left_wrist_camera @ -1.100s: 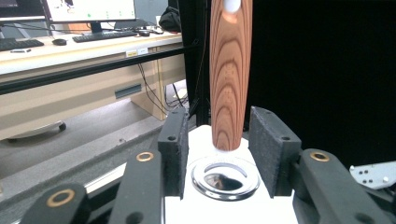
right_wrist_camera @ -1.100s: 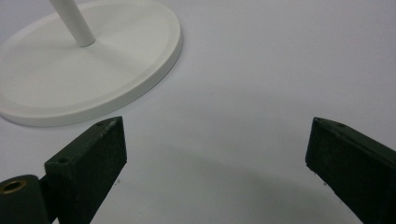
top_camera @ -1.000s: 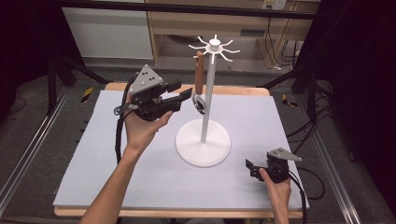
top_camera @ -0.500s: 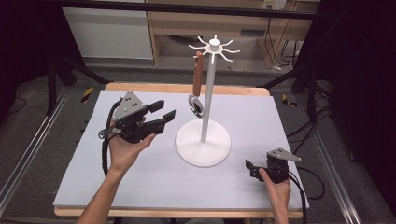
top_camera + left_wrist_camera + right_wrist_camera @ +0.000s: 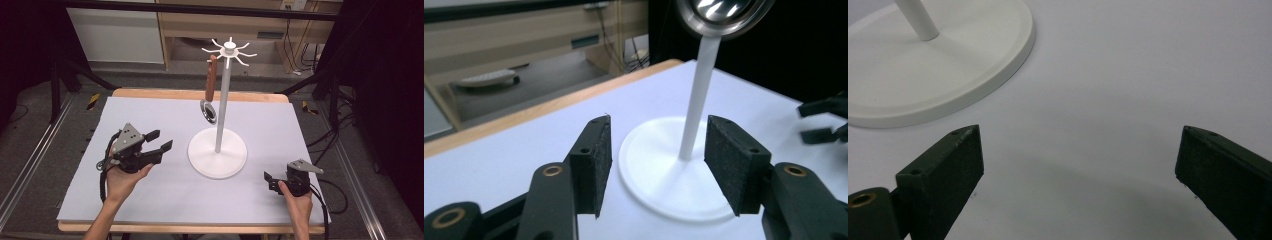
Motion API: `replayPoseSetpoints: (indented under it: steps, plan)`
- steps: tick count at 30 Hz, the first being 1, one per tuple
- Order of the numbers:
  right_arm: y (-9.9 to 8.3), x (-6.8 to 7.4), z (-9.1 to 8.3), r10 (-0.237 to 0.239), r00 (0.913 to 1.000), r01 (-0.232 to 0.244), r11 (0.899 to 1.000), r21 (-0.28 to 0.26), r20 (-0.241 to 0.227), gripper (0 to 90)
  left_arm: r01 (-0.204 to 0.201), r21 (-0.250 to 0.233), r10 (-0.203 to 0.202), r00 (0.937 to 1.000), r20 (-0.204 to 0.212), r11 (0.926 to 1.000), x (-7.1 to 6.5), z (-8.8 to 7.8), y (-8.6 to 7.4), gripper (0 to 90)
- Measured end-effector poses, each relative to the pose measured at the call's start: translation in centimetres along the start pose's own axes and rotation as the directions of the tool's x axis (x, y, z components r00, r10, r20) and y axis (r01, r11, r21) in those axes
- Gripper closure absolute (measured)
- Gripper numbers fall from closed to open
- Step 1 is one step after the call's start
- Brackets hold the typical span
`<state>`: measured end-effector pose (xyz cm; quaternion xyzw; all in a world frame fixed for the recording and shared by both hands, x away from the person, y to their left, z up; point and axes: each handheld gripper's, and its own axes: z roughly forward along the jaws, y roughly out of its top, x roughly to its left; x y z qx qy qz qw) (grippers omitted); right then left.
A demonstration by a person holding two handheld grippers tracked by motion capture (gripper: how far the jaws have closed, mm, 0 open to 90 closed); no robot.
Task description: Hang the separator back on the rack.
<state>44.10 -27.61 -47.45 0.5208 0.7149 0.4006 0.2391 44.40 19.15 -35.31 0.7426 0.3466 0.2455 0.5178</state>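
wooden-handled ladle [image 5: 210, 91] hangs from a hook of the white stand [image 5: 218, 150], so the hanging looks done. left hand-held gripper [image 5: 161, 140] sits beside the stand's base, jaws just opened, nothing between them. right hand-held gripper [image 5: 270, 180], near the base's other side, gapes empty.

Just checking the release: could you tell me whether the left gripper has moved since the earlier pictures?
Yes. The left gripper has dropped down and away from the ladle hanging on the white stand, its empty jaws opening.
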Motion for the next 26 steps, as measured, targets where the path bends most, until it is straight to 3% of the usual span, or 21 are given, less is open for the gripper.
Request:
replayPoseSetpoints:
  steps: [7, 13, 19, 23, 26]
  plan:
    - [-0.2, -0.3, -0.2, 0.016, 0.9999, -0.016, 1.000, 0.003, 0.004, 6.0, 0.047, 0.063, -0.044, 0.9979, -0.046, 0.9969, 1.8, -0.3, -3.7, 42.7]
    - [-0.5, -0.4, 0.0, 0.009, 0.9999, -0.009, 1.000, 0.023, 0.014, 6.4, 0.098, 0.112, -0.086, 0.9902, -0.110, 0.9888, 3.6, -0.5, -6.7, 40.4]
    - [-0.7, -0.8, -0.1, -0.003, 0.9991, 0.001, 0.999, 0.034, 0.043, 6.6, 0.164, 0.126, -0.142, 0.9758, -0.166, 0.9784, 5.4, -1.2, -8.4, 37.3]
    - [-0.8, -1.0, 0.0, -0.015, 0.9980, 0.012, 0.999, 0.045, 0.061, 6.6, 0.160, 0.147, -0.126, 0.9687, -0.214, 0.9762, 6.2, -1.6, -9.2, 35.9]
    - [-0.7, -1.0, 0.1, -0.019, 0.9983, 0.016, 0.999, 0.050, 0.055, 7.2, 0.176, 0.151, -0.132, 0.9559, -0.262, 0.9727, 7.0, -2.2, -9.9, 35.3]
